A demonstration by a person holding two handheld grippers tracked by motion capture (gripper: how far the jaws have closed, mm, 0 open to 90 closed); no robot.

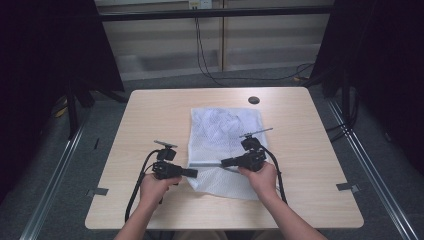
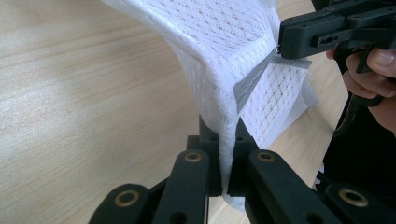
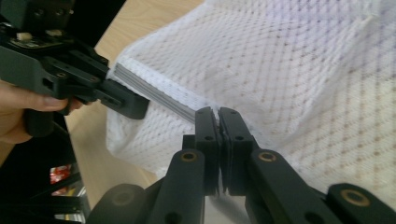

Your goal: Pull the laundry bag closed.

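One white mesh cloth (image 1: 220, 145) lies on the bench (image 1: 150, 115), and it is the single loose thing there. One bench carries it, with one dark round hole (image 1: 253, 100) near its far edge, right of the middle. Two grippers are in hand: the left gripper (image 1: 192, 173) at the cloth's near left edge and the right gripper (image 1: 226, 162) on the cloth's near part, each with one pair of black jaws pinched onto the fabric. Two hands hold them, the left hand (image 1: 154, 189) and the right hand (image 1: 261, 178). Two grey brackets sit at the bench's near corners, one left (image 1: 98, 191) and one right (image 1: 348, 187).
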